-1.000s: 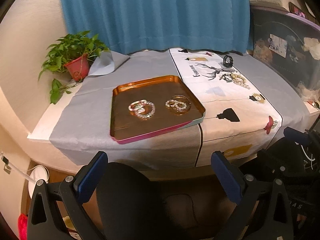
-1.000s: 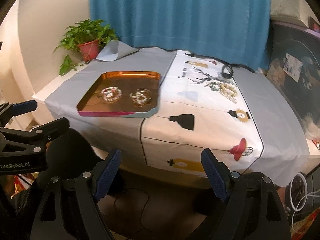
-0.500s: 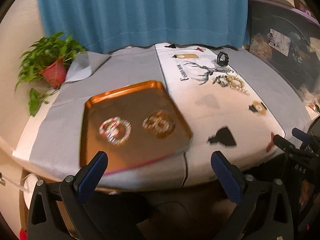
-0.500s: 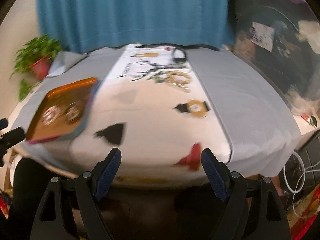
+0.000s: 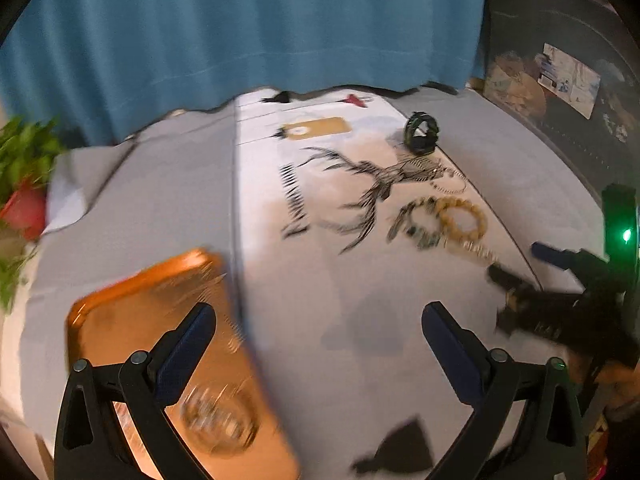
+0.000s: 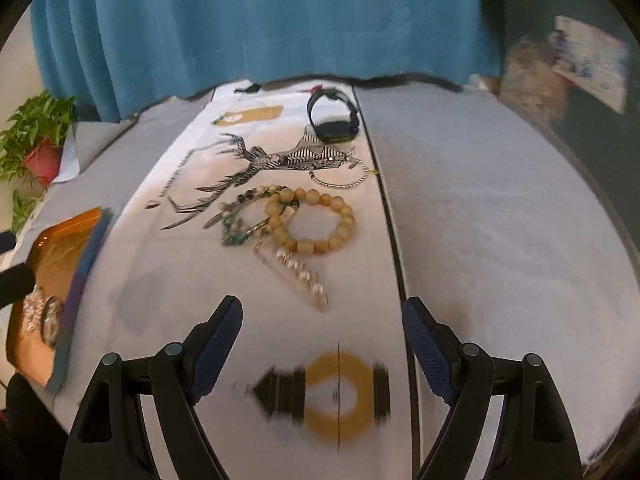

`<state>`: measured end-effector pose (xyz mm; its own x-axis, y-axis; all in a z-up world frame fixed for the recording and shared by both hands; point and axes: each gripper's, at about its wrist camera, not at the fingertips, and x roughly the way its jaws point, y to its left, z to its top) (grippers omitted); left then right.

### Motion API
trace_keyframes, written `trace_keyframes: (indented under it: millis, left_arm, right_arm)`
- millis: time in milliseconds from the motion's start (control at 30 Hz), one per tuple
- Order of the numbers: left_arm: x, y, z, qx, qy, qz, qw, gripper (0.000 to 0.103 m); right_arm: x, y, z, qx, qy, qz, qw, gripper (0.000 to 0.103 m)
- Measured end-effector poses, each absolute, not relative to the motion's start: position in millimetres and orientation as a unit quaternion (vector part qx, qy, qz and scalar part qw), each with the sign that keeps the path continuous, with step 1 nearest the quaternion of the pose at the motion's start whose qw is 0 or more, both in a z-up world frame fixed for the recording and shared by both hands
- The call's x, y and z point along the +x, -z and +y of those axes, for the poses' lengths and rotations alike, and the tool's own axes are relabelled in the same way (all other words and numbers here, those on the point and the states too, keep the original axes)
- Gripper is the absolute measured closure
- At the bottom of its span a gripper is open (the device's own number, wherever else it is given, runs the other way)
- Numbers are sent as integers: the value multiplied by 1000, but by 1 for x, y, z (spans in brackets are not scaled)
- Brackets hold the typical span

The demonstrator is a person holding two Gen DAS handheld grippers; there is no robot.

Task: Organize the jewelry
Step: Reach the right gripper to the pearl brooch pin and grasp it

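Since a second earlier both grippers had swept in from beyond the table edge, where a dark chair back filled the foreground, to positions over the cloth itself. The left gripper [image 5: 318, 336] had come to hang above the tray's right rim and the printed white runner [image 5: 344, 280]; the right gripper [image 6: 322, 332] had crossed from the tray side to the jewelry pile, and the table's near edge had dropped out of both views.

Nearest the left gripper, the orange tray [image 5: 120, 320] lay partly under its left finger, a blurred beaded piece [image 5: 218, 426] resting in its near end. Bare runner lay between the fingers and ahead of them. The right gripper [image 5: 560, 304] showed at that view's right margin, near the pile.

Under the right gripper lay a printed lantern motif [image 6: 328, 394], then open cloth, then a pearl clip [image 6: 298, 274], the wooden bead bracelet [image 6: 316, 220] touching a greenish beaded tangle [image 6: 240, 220], a thin chain [image 6: 340, 178], and farthest a black watch [image 6: 332, 118] standing on its band. Grey cloth [image 6: 500, 220] to the right was bare. The blue curtain [image 6: 260, 20] closed the far edge; a potted plant [image 6: 34, 136] stood far left.

Both claws were spread wide, holding and touching nothing.
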<state>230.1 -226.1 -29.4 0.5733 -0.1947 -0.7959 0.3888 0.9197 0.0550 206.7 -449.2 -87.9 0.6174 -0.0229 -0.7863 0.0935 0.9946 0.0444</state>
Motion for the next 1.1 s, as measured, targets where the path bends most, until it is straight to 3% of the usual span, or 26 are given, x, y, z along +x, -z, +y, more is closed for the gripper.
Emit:
trace_keyframes:
  millis: [300, 400, 733, 767, 800, 833, 867, 1100]
  left_arm:
    - [306, 60, -288, 143, 244, 438, 854, 1]
    - [325, 71, -302, 155, 266, 450, 838, 9]
    - [331, 71, -337, 179, 333, 443, 813, 10]
    - [331, 72, -343, 188, 339, 443, 808, 10]
    - [332, 73, -346, 193, 341, 443, 806, 9]
    - [333, 74, -350, 198, 344, 444, 803, 9]
    - [334, 74, -353, 201, 348, 445, 800, 10]
    - [333, 83, -396, 258, 398, 450, 757, 10]
  right_arm:
    - [222, 107, -449, 7, 17, 442, 897, 20]
    - [223, 107, -449, -5, 15, 445, 895, 20]
    - [236, 107, -447, -13, 9, 444, 896, 21]
    - [235, 107, -446, -15, 5, 442, 897, 29]
    - [233, 104, -443, -21, -2, 434, 901, 64]
    - [233, 103, -440, -33, -10, 432, 901, 85]
    - [231, 103, -437, -52, -7, 436, 899, 92]
    - [208, 103, -480, -19, 35, 444, 895, 92]
